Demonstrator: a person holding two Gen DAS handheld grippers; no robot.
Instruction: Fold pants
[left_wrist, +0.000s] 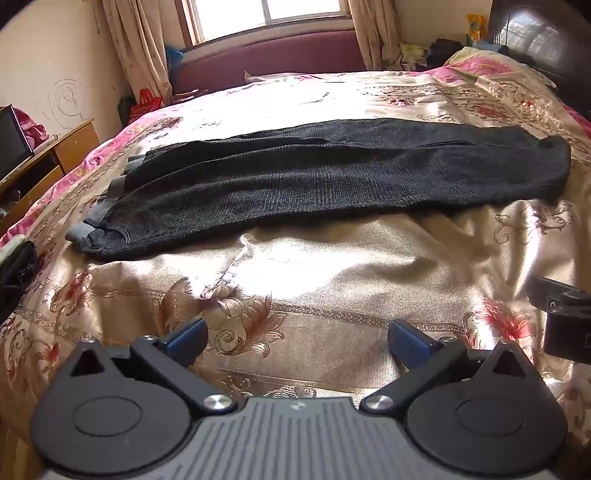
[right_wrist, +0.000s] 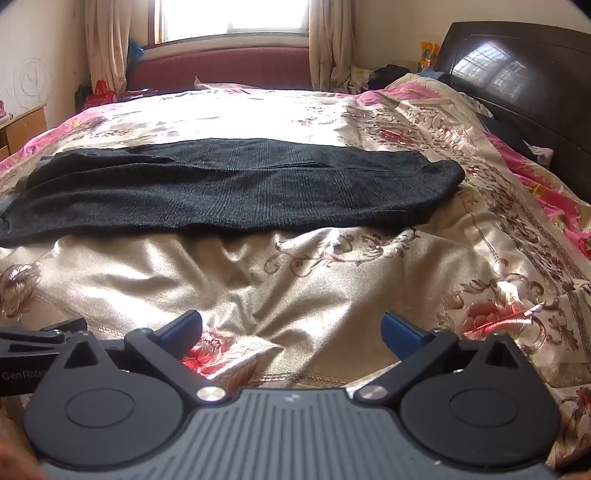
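Dark grey checked pants (left_wrist: 314, 181) lie flat across the bed, folded lengthwise, leg cuffs to the left and waist to the right. They also show in the right wrist view (right_wrist: 229, 188). My left gripper (left_wrist: 295, 338) is open and empty, held over the bedspread well in front of the pants. My right gripper (right_wrist: 290, 328) is open and empty too, also short of the pants. The right gripper's body shows at the right edge of the left wrist view (left_wrist: 561, 314).
A shiny floral bedspread (left_wrist: 332, 280) covers the bed. A dark headboard (right_wrist: 517, 81) stands at the right, a maroon bench (right_wrist: 221, 66) under the window beyond, and a wooden desk (left_wrist: 48, 155) at the left. A black item (left_wrist: 14, 273) lies at the bed's left edge.
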